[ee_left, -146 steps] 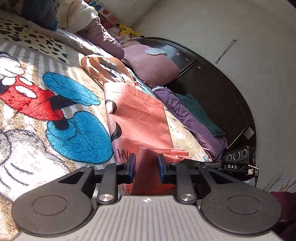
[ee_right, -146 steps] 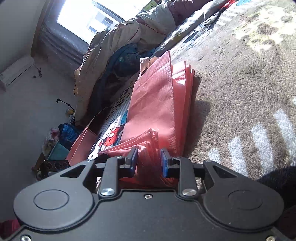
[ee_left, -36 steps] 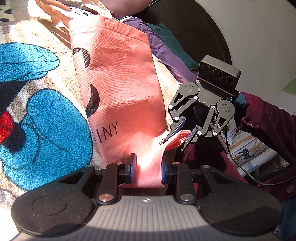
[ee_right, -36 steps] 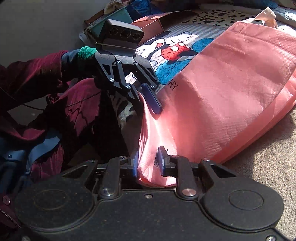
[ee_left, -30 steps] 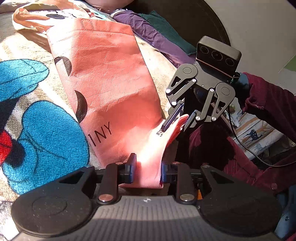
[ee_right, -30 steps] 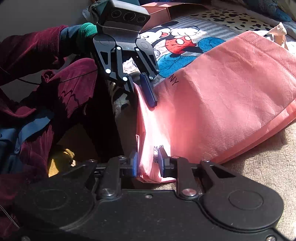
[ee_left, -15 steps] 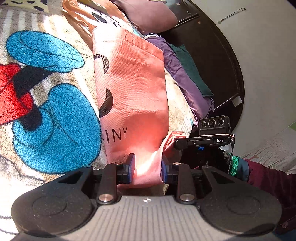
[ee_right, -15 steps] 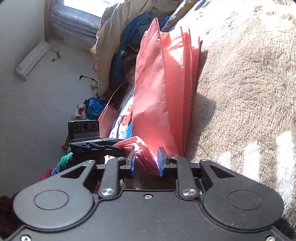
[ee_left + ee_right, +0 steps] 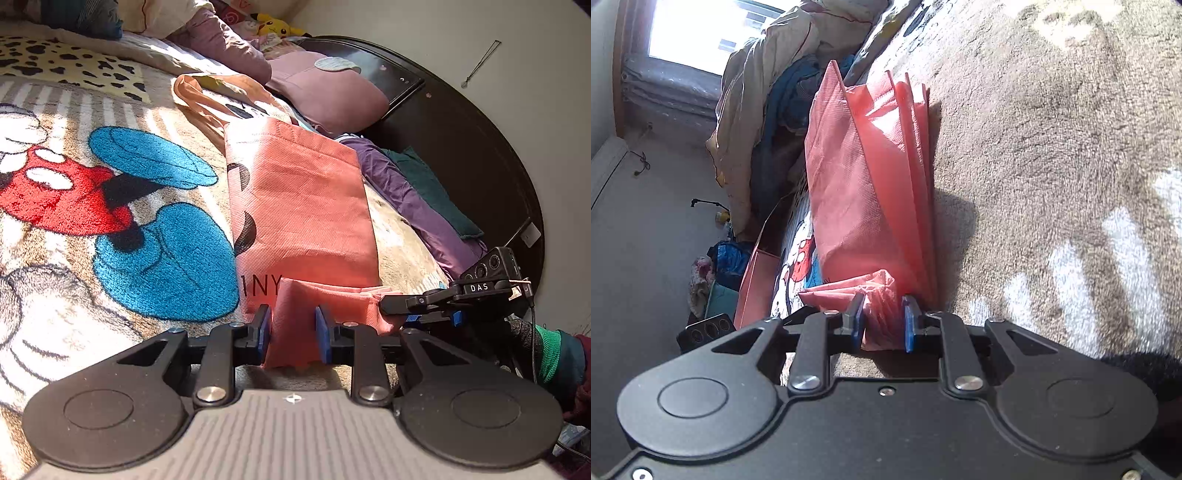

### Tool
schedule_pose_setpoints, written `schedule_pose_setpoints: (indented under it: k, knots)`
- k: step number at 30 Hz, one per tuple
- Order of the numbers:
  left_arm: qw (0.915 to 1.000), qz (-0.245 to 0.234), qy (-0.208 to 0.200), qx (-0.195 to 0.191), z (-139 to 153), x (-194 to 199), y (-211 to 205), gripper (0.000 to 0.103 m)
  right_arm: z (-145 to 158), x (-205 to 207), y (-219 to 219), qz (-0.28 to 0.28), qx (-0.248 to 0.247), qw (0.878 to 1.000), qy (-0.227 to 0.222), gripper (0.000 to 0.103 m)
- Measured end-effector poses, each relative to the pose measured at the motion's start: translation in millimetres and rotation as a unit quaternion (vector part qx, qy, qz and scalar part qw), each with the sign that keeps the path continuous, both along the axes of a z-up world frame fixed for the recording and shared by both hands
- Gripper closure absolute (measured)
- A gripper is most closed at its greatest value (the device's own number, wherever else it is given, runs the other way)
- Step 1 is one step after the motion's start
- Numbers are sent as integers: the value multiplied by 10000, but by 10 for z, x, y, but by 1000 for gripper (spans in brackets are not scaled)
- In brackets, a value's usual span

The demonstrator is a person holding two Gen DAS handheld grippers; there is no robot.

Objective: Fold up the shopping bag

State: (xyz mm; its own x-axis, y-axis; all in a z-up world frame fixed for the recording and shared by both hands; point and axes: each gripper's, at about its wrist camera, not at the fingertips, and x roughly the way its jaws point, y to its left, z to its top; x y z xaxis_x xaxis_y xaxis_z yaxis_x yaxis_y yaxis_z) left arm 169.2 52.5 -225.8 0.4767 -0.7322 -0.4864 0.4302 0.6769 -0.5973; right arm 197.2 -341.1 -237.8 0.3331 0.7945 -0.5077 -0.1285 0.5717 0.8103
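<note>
Bag (image 9: 299, 199) first: a pink shopping bag made of thin woven-looking cloth lies flat on a fluffy cartoon blanket (image 9: 140, 243), in the middle of the left wrist picture. Black letters "INY" show on its near part. Its near end is bunched up and lifted off the blanket. In the right wrist picture the bag (image 9: 849, 192) is seen edge-on, and its side pleats fan out like a paper fan.

I think the bag is light and floppy. It bends anywhere and will sag between two holds. It does not look slippery. The pleats may spring open, so it is best to hold it at the two near corners and keep the edge tight.

Both tools hold that near end. The left gripper (image 9: 291, 328) has its blue pads closed on a thick fold of pink cloth. The right gripper (image 9: 882, 321) pinches the other crumpled corner the same way. In the left picture the right gripper (image 9: 402, 310) sits at the lower right, close beside it, with a green cuff (image 9: 546, 350) behind.

Past the bag, at the top of the left picture, lie a peach tote bag (image 9: 221, 96), a purple pillow (image 9: 332, 96) and a yellow plush toy (image 9: 273, 26).
</note>
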Motion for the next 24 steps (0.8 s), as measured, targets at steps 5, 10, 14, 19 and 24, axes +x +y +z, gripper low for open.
schedule_pose_setpoints:
  k: [5,10,14,19,24]
  knots:
    - [9998,46,114,138,47,-61,-20,78,95,106,117,211,-387,9990,32,87]
    - [9772,489,-1521,1401,481,-396,-241,75,196,228,281,554,-877,9946,15,86]
    - [9551,-485,-2483,1544,583,-545,-629,75,117,232,233,579,-709,9956,179,86]
    - [9441,-581,-2102,2472,307,-403,-855,76,111,245,262,782,-731,9940,214,86]
    - [9394,-439,-2051,2711,179,-431,-880,76,54,220,241,754,-570,9953,192,86]
